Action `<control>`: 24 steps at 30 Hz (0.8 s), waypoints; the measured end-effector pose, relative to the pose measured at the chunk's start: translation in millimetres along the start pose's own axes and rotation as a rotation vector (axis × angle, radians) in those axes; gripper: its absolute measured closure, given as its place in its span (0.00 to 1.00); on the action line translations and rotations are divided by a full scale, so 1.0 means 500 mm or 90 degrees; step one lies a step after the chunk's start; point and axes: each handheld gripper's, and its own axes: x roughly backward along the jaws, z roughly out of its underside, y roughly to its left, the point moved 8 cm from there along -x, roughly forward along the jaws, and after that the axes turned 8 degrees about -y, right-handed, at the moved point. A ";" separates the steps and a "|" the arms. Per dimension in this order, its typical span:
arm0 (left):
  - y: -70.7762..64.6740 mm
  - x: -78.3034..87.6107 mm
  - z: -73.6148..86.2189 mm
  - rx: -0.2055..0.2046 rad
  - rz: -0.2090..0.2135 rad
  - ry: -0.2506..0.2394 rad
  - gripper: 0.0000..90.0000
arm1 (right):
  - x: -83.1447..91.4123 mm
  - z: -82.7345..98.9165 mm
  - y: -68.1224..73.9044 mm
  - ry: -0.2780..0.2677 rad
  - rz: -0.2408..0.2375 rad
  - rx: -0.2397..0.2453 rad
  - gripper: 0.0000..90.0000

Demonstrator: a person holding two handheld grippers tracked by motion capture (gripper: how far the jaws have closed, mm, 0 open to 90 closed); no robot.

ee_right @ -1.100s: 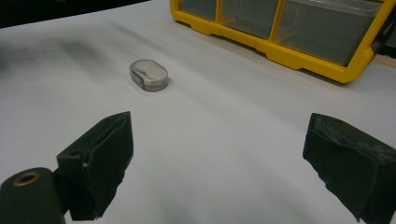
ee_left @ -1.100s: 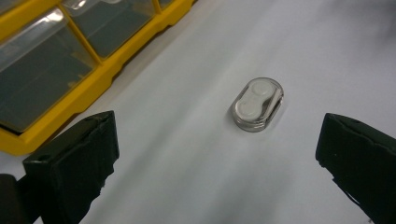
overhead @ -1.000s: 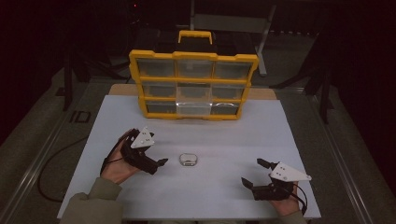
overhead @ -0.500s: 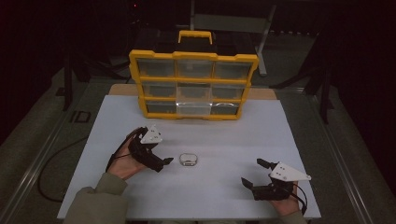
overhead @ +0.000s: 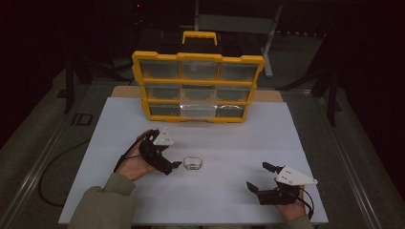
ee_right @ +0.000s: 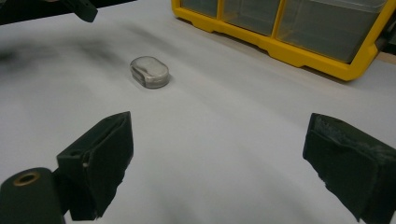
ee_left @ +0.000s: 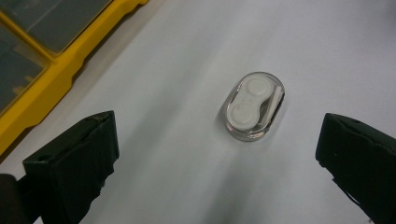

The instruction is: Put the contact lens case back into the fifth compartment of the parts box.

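Broadly, the white table (overhead: 305,143) carries everything; its surface is bare apart from three things, and its far edge is taken by the yellow organiser box (overhead: 197,86), standing upright with its clear-fronted compartments facing the person and a yellow handle on top. Nearer, at the right front corner, the right gripper (overhead: 262,177) rests low with its jaws spread wide and nothing between them; it lies well apart from the work and looks idle. The left gripper (overhead: 173,165) is the active one; held in the person's left hand (overhead: 131,164), it points across the sheet toward the middle, jaws wide apart and empty. Smallest of all is the clear oval case (ee_left: 255,105), a small see-through shell with a white two-lobed insert inside, lying flat on the table just beside the left gripper's tips; in the left gripper view it sits ahead of the jaws, closer to the right-hand one, not yet between them; in the right gripper view it shows farther off as a pale rounded lump.

The step in hand seems to be the approach for a pick-up; the next move probably calls for sliding forward until the jaws straddle the case's narrower width, low enough to catch its rim, then closing gently, since the smooth shell may skid on the sheet.
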 end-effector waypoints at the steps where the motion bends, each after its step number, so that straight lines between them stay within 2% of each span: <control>1: 0.000 -0.002 0.000 -0.002 0.001 0.004 0.00 | 0.000 0.000 0.000 0.000 0.000 0.000 0.10; 17: -0.007 -0.036 -0.001 -0.015 0.025 0.030 0.00 | -0.002 0.002 0.000 0.004 -0.001 0.004 0.10; 24: -0.010 -0.052 0.000 -0.008 0.040 0.042 0.00 | -0.002 0.003 0.000 0.005 -0.002 0.003 0.10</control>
